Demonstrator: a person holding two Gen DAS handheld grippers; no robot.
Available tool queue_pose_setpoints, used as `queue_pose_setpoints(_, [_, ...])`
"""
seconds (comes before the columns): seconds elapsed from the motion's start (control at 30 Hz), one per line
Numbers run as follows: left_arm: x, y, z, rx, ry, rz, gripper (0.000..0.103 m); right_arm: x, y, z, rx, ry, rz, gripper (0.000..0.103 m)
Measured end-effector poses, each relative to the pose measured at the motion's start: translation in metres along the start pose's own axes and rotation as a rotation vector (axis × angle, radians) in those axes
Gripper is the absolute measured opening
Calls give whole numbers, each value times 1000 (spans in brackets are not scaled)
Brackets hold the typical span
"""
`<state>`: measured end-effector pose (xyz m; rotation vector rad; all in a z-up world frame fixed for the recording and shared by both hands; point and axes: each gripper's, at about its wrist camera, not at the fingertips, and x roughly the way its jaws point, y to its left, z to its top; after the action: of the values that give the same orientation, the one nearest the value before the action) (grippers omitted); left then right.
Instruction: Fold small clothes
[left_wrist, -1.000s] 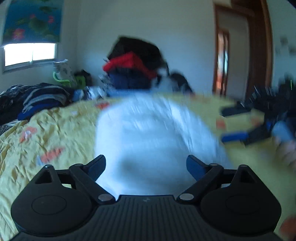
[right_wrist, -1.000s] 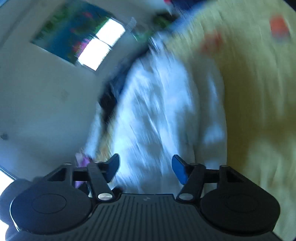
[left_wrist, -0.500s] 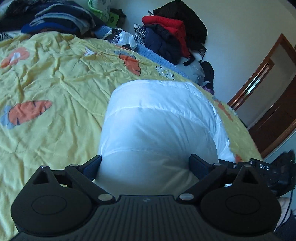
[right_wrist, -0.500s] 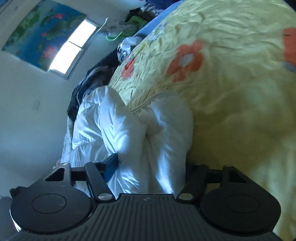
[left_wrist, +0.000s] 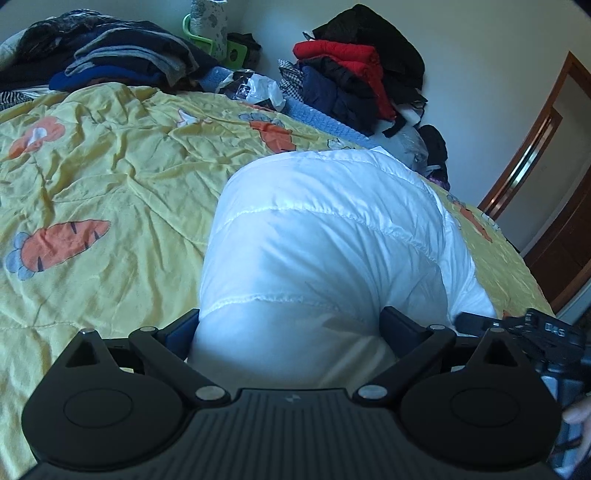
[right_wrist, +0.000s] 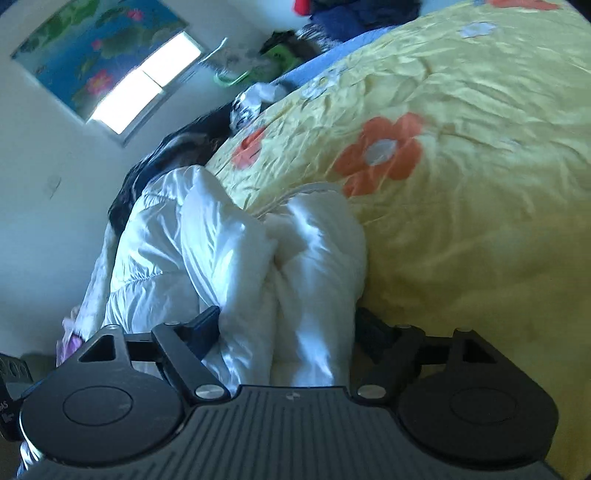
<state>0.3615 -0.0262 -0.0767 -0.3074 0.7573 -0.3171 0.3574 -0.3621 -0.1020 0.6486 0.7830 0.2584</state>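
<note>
White padded garment (left_wrist: 325, 236) lies folded, puffy, on yellow bedspread (left_wrist: 92, 177), near bed edge closest to both grippers. From left gripper (left_wrist: 290, 328), garment extends straight ahead, long axis running away toward clothes pile (left_wrist: 354, 74) at wall. Left jaws apart, garment's near end bulging between them; pads touching cloth or not: cannot tell. Right gripper (right_wrist: 284, 328) at garment's side, jaws just opened wider, bunched folds between, no clamp apparent. Both hands equally near. No containers visible.

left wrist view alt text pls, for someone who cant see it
A puffy white quilted jacket lies on a crumpled yellow bedspread with orange carrot prints, its near end between the left gripper jaws. Piled dark and red clothes sit behind.
</note>
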Motion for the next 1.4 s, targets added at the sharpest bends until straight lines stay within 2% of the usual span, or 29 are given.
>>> queue_pose_setpoints(0.1, [-8, -3, 1, 2, -6, 27, 101, -22, 2, -7, 29, -48, -20, 86])
queue_pose_setpoints(0.23, [-29, -12, -3, 37, -49, 71, 101, -58, 10, -27, -2, -91, -14, 92])
queue_pose_setpoints(0.6, [-105, -42, -29, 140, -155, 130, 101, -117, 42, -118, -130, -65, -35, 93])
queue_pose_setpoints(0.73, [-129, -56, -51, 187, -163, 162, 101, -125, 54, -147, -156, -39, -49, 95])
queue_pose_setpoints(0.87, [-153, -62, -74, 182, -157, 190, 101, -132, 64, -173, -176, -13, -70, 95])
queue_pose_setpoints(1.03, [-177, -69, -97, 223, -140, 234, 101, -143, 75, -197, -208, -6, -36, 95])
queue_pose_setpoints(1.17, [-196, -70, -110, 211, -138, 214, 101, -151, 78, -215, -209, -1, -37, 95])
queue_pose_setpoints(1.3, [-214, -72, -127, 198, -146, 237, 103, -159, 82, -230, -210, 13, -29, 95])
queue_pose_setpoints(1.4, [-228, -75, -141, 184, -163, 213, 103, -166, 89, -239, -230, 3, -18, 96])
